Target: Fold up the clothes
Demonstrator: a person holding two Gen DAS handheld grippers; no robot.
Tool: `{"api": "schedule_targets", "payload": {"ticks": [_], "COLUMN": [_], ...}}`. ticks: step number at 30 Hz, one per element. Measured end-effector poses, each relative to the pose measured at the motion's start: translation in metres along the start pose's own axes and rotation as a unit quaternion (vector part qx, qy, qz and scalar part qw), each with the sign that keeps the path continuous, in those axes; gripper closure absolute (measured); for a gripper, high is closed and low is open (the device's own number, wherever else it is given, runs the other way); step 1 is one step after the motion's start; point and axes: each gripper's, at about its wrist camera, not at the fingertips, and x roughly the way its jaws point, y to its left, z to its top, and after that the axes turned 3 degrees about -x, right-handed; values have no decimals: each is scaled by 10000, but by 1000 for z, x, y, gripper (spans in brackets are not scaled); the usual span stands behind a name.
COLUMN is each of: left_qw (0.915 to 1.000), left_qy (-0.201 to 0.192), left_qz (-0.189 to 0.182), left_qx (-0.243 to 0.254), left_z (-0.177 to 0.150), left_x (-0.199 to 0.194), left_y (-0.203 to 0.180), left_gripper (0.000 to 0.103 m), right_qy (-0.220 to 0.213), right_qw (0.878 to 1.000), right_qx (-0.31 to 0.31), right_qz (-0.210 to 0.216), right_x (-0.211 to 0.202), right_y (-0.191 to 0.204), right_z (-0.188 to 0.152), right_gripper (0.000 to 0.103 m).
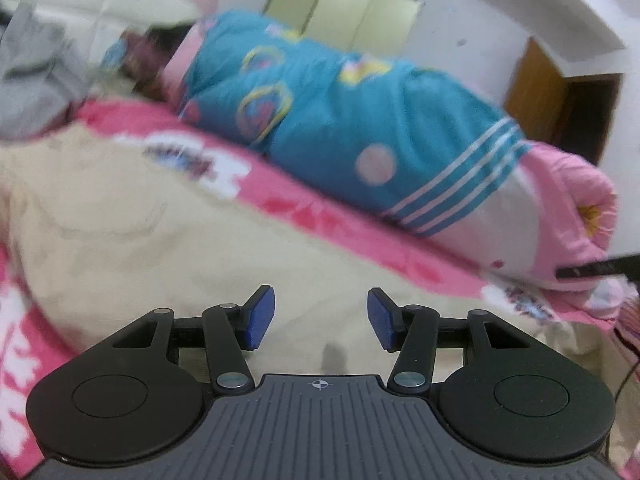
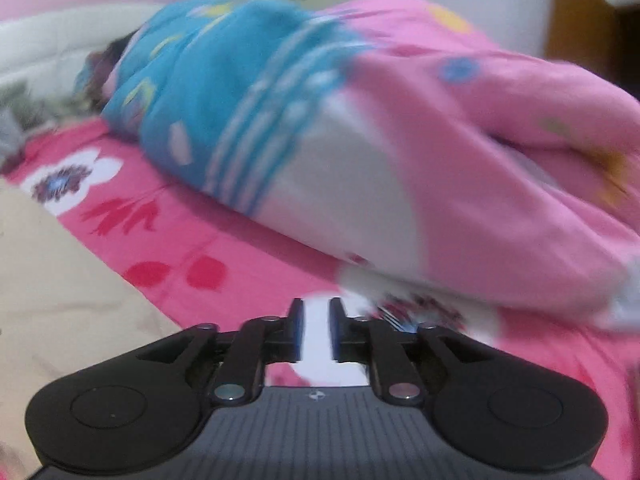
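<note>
Cream cloth, soft and faintly creased, is the garment (image 1: 132,240) we are folding; it fills the lower left of the left wrist view and shows as a pale wedge at the left edge of the right wrist view, lying on a pink flowered sheet (image 2: 208,240). Our left gripper (image 1: 321,318) hangs over it with its blue pads set moderately apart and nothing between them. Our right gripper (image 2: 317,330) sits over the sheet, jaws narrow with a slim empty gap. We judge ourselves between folds: next we need to find an edge or corner and pinch it cleanly. A puffy blue and pink quilt (image 1: 340,120) lies rolled across the upper frame; a grey garment (image 1: 36,72) sits upper left.
</note>
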Motion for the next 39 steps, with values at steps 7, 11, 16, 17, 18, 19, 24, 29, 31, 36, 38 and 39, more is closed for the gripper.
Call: {"api": "schedule_targets", "payload": {"ticks": [7, 11, 16, 17, 18, 19, 24, 29, 31, 36, 38, 39], "left_qw": [9902, 9881, 9904, 9905, 9906, 9907, 9913, 9913, 9914, 9915, 9915, 9916], "left_qy": [1318, 1479, 1277, 1272, 1265, 1254, 1194, 1167, 1162, 1153, 1152, 1152], "left_qz": [-431, -416, -517, -515, -521, -527, -548, -600, -608, -600, -597, -596], "left_qx": [-161, -107, 83, 86, 77, 70, 59, -16, -29, -24, -22, -21], "left_z": [8, 0, -9, -8, -8, -9, -10, -10, -10, -11, -11, -11], "left_x": [51, 75, 69, 69, 69, 69, 69, 68, 68, 68, 68, 68], "left_y": [-31, -29, -27, -27, -27, -26, -26, -23, -23, -24, -24, -24], "left_gripper": [51, 52, 52, 52, 52, 52, 52, 52, 52, 52, 52, 52], "right_qy": [362, 450, 569, 520, 477, 447, 340, 526, 254, -891, -748, -585], "right_qw": [9897, 9832, 9848, 9859, 9872, 9892, 9979, 9975, 9965, 9419, 9134, 9039], "right_qx": [1366, 1695, 1524, 1465, 1388, 1267, 526, -403, -707, -3238, -3999, -4223], "right_qz": [230, 516, 606, 616, 618, 579, 151, -235, -375, -102, 147, 352], "right_x": [-60, -73, -88, -92, -94, -94, -80, -71, -88, -165, -175, -176], "right_y": [-51, -47, -24, -19, -14, -8, 15, 30, 34, 79, 98, 106], "right_z": [-67, -93, -114, -115, -117, -117, -109, -107, -103, -118, -137, -148], "right_gripper": [41, 35, 26, 25, 23, 21, 22, 98, 99, 99, 98, 96]}}
